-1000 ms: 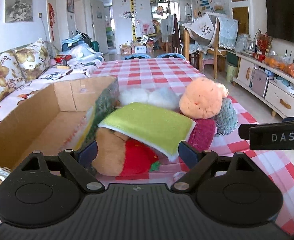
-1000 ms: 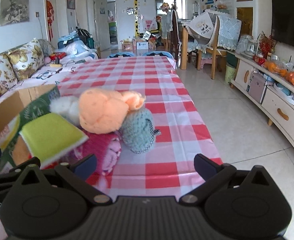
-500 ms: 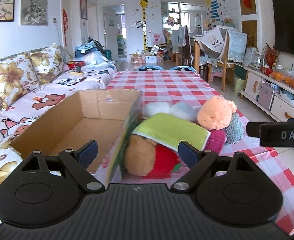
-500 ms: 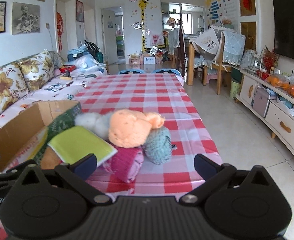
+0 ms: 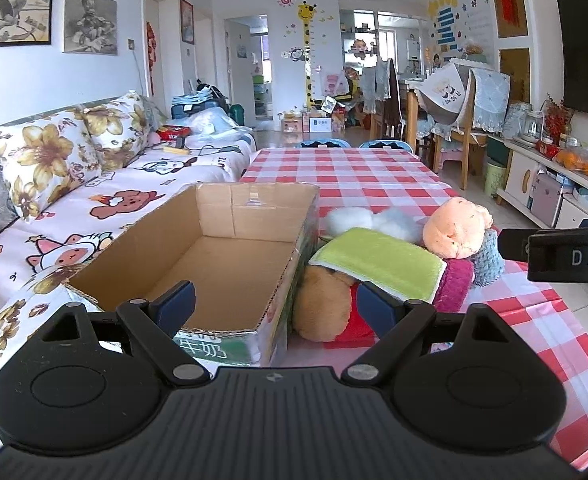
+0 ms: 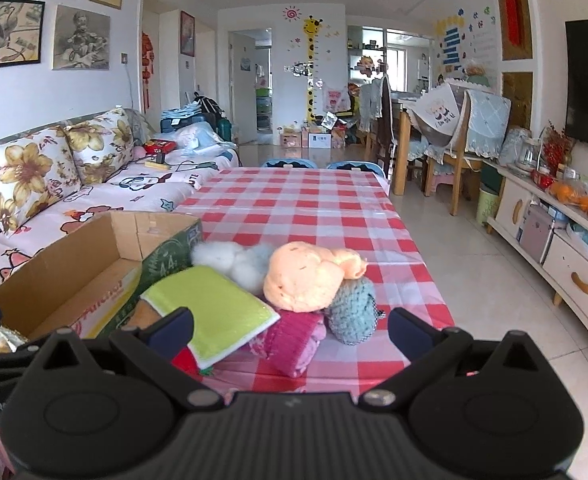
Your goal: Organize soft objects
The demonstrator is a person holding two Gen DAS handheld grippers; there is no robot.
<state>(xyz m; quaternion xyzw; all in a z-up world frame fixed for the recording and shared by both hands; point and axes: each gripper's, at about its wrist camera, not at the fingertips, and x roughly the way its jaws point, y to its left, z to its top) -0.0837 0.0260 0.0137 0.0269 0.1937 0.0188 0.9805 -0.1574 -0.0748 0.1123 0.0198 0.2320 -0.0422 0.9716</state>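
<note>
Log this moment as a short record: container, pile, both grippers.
container: cardboard box, open top, nothing visible inside
pile: beside the box on the checked tablecloth
pile items: green cloth on top, orange plush, teal knit ball, pink towel, white fluff
left gripper: open, holding nothing
right gripper: open, holding nothing

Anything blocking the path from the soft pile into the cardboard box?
Nothing visible. The cardboard box sits open-topped and empty right beside the soft pile; only its near wall separates it from the green cloth on top. Both tools are open and hold nothing.
</note>
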